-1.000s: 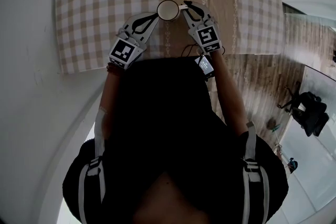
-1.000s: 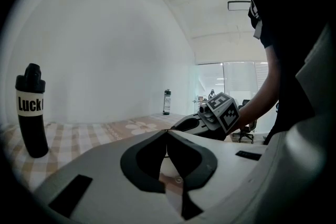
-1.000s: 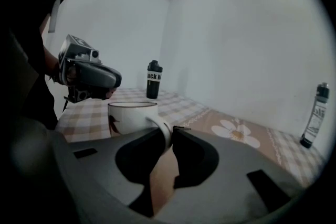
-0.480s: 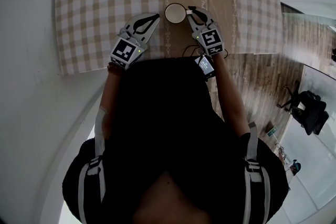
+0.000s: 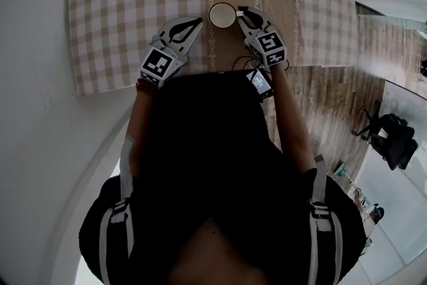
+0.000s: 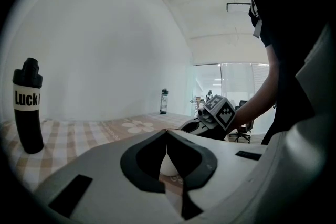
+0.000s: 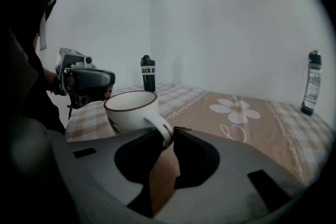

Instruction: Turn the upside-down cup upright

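Cup [image 5: 221, 15] is upright on the tan strip of the checked tablecloth [image 5: 113, 30], close to its near edge. The right gripper [image 5: 241, 13] jaws have just been easing open and sit slightly apart round the handle [image 7: 164, 132]. The left gripper [image 5: 197, 22] is pinched closed and empty, just beside the cup.

white walls [image 7: 236, 34]; wood floor [image 5: 333, 100]; black office chair [image 5: 395, 143]; bright window [image 6: 233, 84] beyond checked tablecloth [image 5: 133, 10]

Black top [image 5: 213, 163], pale straps [image 5: 125, 173]
Wears a loose, short-sleeved black top; carries two grey-white shoulder straps, one per side, each broken by a darker buckle [image 5: 119, 211]
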`<move>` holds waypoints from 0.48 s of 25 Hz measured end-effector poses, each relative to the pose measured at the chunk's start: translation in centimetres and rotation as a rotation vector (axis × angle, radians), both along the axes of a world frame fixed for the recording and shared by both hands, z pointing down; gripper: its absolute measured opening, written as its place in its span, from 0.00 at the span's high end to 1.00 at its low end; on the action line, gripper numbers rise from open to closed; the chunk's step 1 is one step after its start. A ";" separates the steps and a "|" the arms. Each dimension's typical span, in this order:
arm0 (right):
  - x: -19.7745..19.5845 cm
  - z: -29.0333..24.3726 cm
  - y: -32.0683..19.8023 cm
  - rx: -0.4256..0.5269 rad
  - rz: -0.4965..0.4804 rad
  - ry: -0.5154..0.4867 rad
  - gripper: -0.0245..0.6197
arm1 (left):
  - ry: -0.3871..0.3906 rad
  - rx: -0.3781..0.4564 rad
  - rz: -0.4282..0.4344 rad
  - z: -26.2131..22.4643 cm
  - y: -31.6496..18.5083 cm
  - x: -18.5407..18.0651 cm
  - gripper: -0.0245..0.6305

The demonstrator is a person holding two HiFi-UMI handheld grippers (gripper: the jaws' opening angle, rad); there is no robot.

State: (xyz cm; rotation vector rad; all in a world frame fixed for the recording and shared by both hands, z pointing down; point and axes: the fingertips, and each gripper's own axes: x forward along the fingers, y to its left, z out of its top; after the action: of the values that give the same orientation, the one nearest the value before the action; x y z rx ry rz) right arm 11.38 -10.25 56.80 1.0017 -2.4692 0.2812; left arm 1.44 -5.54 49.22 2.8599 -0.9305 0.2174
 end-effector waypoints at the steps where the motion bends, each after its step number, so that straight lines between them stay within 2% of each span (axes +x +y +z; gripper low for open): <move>1: 0.1 0.1 0.0 -0.014 -0.003 0.003 0.86 | -0.001 -0.004 0.001 0.1 0.0 0.0 0.96; 5: 0.2 0.1 0.3 -0.025 -0.023 0.042 0.86 | -0.001 -0.014 0.001 0.4 0.2 0.0 0.96; 12: 0.3 0.1 1.8 -0.023 -0.070 0.108 0.74 | -0.005 -0.017 0.008 0.9 0.9 0.1 0.96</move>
State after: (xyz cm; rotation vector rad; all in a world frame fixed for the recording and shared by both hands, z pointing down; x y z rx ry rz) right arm 11.69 -8.49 56.92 0.8951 -2.3921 0.2267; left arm 1.51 -4.68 50.13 2.8498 -0.9137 0.2321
